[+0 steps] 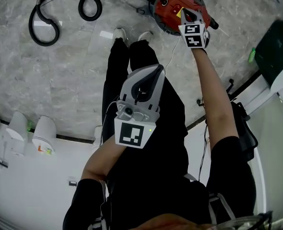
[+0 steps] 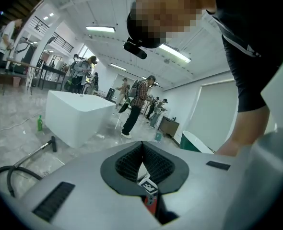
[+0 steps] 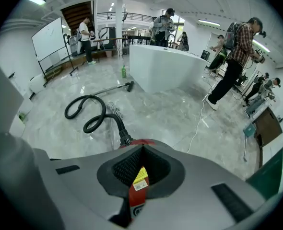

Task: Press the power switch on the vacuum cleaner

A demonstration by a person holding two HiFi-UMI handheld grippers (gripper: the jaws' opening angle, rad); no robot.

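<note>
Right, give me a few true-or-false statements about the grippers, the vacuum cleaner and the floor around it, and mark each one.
1. The right gripper is reached down onto the top of the red vacuum cleaner. True.
2. The left gripper touches the vacuum cleaner. False: it is held up in front of the person's body, well clear of it.
3. A black hose runs from the vacuum cleaner and lies in loops on the floor. True.
4. The right gripper's jaws stand wide apart. False: their tips meet, with nothing gripped.
5. A green bottle stands on top of the white counter. False: it stands on the floor beside the counter.
</note>
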